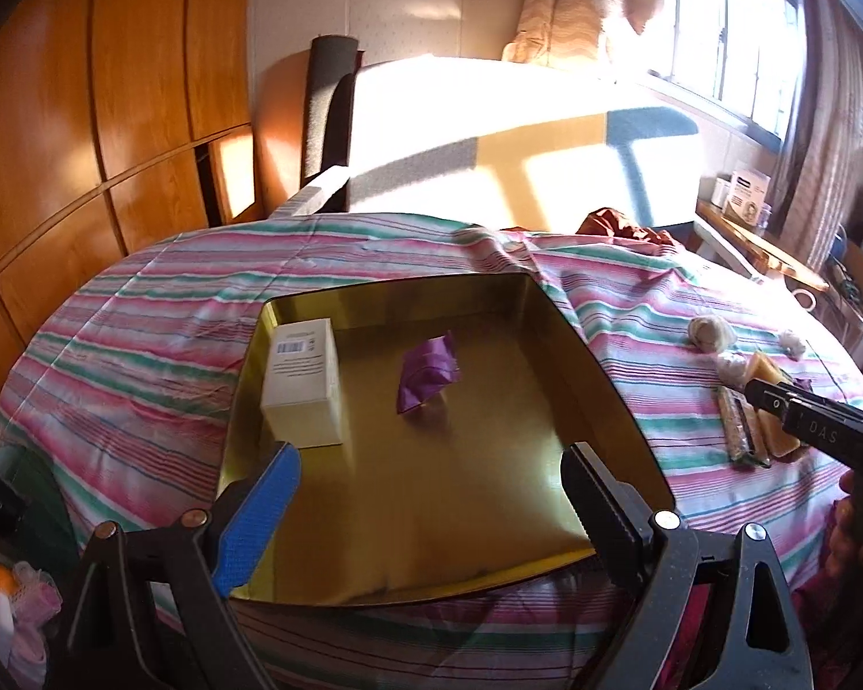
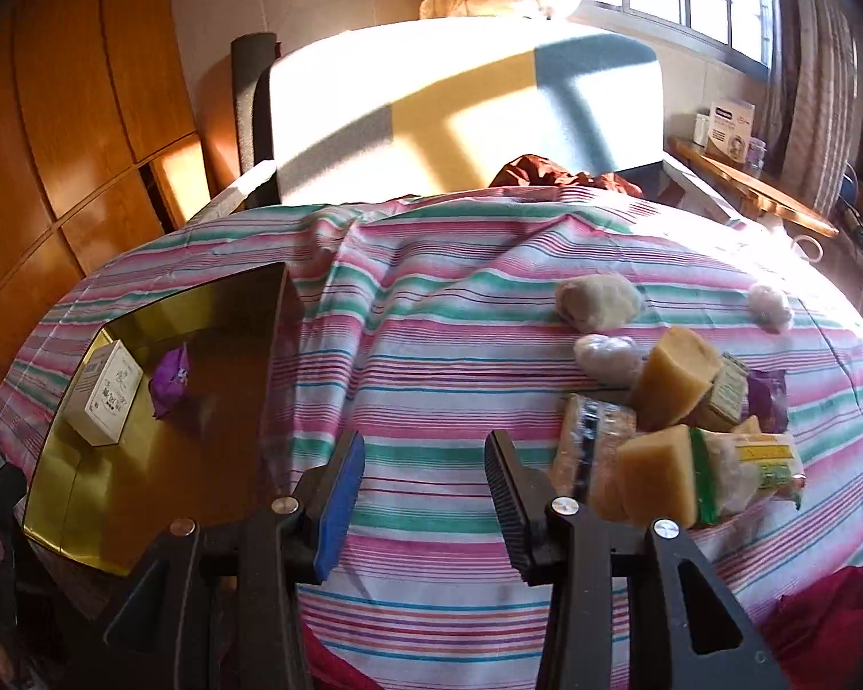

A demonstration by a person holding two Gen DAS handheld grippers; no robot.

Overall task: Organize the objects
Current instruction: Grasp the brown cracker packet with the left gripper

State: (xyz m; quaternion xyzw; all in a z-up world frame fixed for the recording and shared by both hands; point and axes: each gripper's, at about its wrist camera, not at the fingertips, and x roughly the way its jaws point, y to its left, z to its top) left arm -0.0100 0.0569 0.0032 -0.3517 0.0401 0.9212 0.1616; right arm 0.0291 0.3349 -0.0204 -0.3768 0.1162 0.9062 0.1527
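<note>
The left gripper [image 1: 431,494] is hovering over the near edge of the gold tin tray [image 1: 489,517], jaws spread wide and gripping nothing. Inside the tray a white carton [image 1: 302,385] is standing by the left wall, and a purple packet [image 1: 426,374] is lying near the middle, apart from it. The right gripper [image 2: 426,489] is hanging over the striped bedsheet [image 2: 431,316], jaws parted and empty. Just to its right, yellow sponge blocks [image 2: 676,376], wrapped packets [image 2: 765,460] and pale fluffy balls [image 2: 598,299] are sitting clustered on the sheet.
</note>
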